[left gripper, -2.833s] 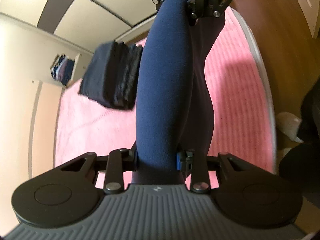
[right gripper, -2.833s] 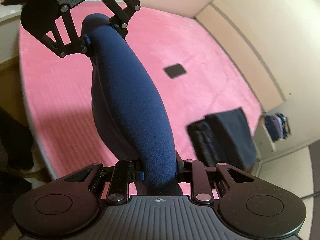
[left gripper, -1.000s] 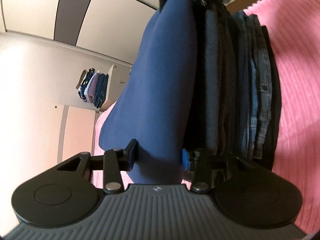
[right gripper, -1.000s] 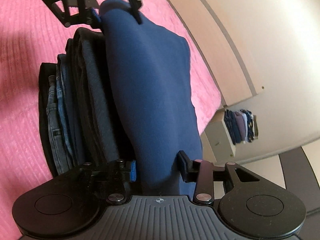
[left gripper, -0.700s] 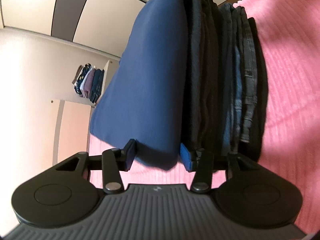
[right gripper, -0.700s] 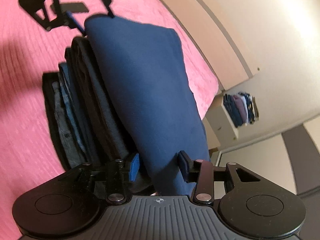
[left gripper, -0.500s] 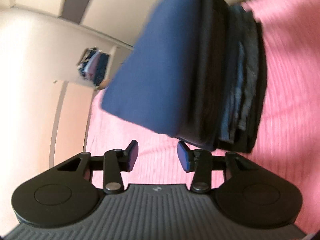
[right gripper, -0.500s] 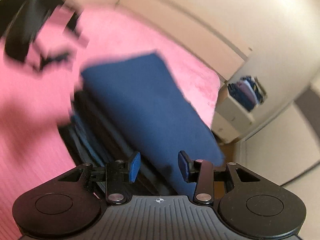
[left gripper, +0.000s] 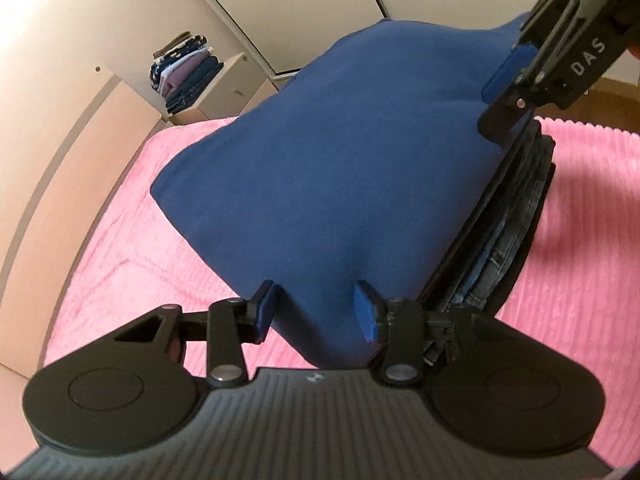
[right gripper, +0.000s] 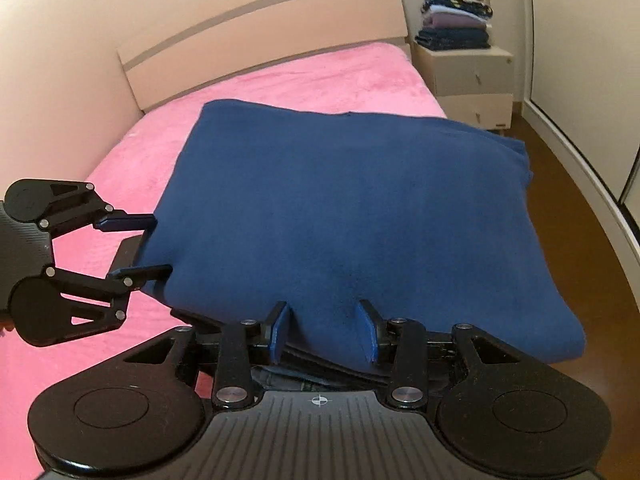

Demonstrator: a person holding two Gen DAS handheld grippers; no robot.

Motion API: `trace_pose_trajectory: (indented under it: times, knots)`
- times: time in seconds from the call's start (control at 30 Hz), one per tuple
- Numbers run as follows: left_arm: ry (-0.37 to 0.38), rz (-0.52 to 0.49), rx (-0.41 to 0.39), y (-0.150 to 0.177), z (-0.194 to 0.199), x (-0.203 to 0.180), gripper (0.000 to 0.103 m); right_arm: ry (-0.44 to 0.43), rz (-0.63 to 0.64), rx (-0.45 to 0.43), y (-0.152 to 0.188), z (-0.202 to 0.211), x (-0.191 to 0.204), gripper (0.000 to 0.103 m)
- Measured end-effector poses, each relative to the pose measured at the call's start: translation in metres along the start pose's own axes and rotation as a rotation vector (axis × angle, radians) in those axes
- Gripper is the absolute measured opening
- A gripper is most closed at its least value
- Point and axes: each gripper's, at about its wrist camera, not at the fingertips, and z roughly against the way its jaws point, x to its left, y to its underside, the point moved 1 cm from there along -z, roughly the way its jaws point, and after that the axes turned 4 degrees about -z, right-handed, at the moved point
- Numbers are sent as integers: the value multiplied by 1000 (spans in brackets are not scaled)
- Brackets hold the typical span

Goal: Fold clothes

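The folded navy garment lies atop the pile of folded clothes on the pink bed, near its foot edge. Both the left tongs and right tongs are spread apart, gripping nothing, their tips at the garment's near edge, so the stacking step looks complete; next likely comes drawing clear and fetching another item. The right tongs' body reads "DAS" in the left view.

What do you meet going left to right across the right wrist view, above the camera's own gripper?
Left gripper → folded navy garment on top of the stack on the pink bed cover → nightstand with a pile of folded clothes → wooden floor.
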Motion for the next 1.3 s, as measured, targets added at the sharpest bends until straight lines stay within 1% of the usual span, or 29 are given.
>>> trace_pose_trajectory:
  times: [0.07,0.17,0.2,0.23,0.27,0.33,0.4,0.43,0.47,0.5,0.57,0.63,0.7,0.77,0.8,0.83,0.87,0.93,1.0,1.07,1.13,1.2,1.3]
  knots:
    - [3,17,0,0,0,2,40,-10,-20,-13,-4,4,0,40]
    - [8,69,11,-1,5,9,40,-23,-48,-34,-9,10,0,41]
    - [5,92,13,0,10,12,40,-9,-45,-42,-10,17,2,41]
    - [1,121,17,1,15,14,40,11,-41,-48,-10,24,4,45]
    - [0,157,25,3,20,16,40,29,-43,-55,-7,31,6,68]
    - [9,251,49,8,31,20,40,59,-46,-70,4,45,11,92]
    - [24,357,76,18,43,18,42,68,-43,-60,19,58,18,92]
    - [32,412,89,23,49,16,48,70,-48,-48,26,64,20,92]
    - [38,467,100,28,57,14,58,71,-54,-38,34,71,22,92]
    - [44,518,108,32,64,11,64,74,-64,-29,43,76,26,92]
    - [59,616,119,40,80,3,81,87,-78,-10,57,87,33,93]
    - [77,709,127,46,96,-4,91,121,-76,-4,65,99,40,93]
    - [102,790,126,48,113,-9,92,163,-70,-4,70,112,46,93]
    - [120,862,123,48,128,-12,95,207,-69,-25,71,127,50,94]
    - [121,887,117,47,136,-14,96,215,-72,-38,70,136,51,94]
    - [115,904,106,46,145,-17,96,218,-70,-48,69,144,51,98]
    - [101,912,95,45,154,-19,96,221,-68,-59,69,151,52,100]
    - [64,908,73,42,173,-21,96,228,-64,-78,67,165,53,100]
    - [47,904,54,40,188,-21,96,246,-71,-77,66,174,53,102]
    - [40,898,65,38,200,-21,96,226,-103,-54,66,180,53,102]
    - [17,886,77,36,214,-23,96,209,-118,-37,66,186,55,102]
    - [-4,901,57,37,228,-25,96,202,-106,-45,67,195,63,102]
    - [-11,928,32,42,245,-25,97,198,-114,-65,69,208,75,102]
